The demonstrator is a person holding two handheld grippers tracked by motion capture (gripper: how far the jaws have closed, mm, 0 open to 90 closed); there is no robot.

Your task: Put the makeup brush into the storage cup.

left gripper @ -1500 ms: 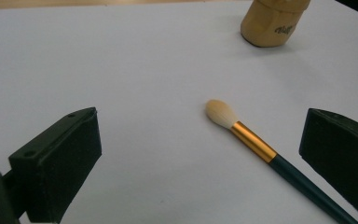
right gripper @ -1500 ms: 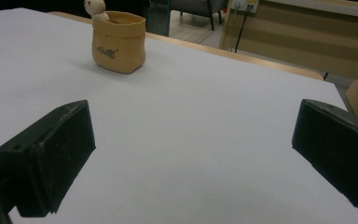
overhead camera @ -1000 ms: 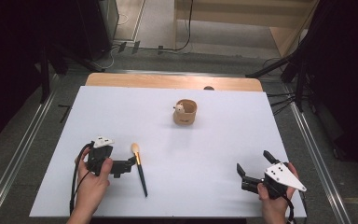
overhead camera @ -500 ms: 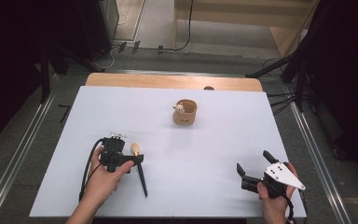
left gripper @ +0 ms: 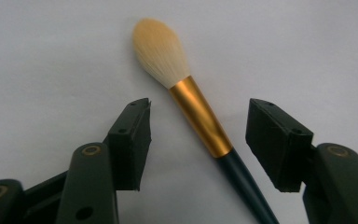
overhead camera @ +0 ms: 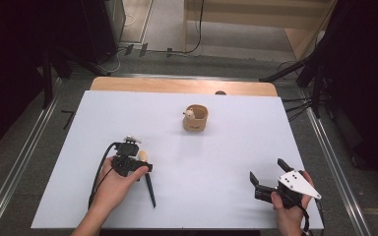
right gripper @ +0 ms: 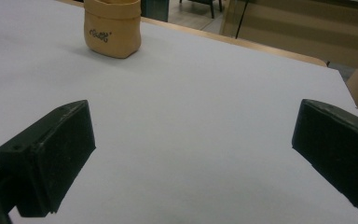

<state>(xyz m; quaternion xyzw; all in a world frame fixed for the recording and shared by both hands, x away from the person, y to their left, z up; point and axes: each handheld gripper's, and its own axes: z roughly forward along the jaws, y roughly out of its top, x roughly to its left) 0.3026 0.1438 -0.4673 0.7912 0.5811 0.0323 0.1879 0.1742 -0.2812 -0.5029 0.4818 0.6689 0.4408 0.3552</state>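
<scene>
Having slid over the makeup brush (left gripper: 200, 116) since the earlier frame, the left gripper (left gripper: 198, 140) is closing around its gold ferrule without yet touching it, lining up a grasp, while the right gripper (right gripper: 193, 158) is waiting released, empty.

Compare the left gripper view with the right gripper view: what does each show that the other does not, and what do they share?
Left gripper view: a makeup brush with pale bristles, gold ferrule and dark handle, lying between the left hand-held gripper jaws, which have just been closing without yet touching it. Right gripper view: a tan pouch standing far off, and the open right hand-held gripper with nothing between its jaws. Both: the white table surface.
</scene>
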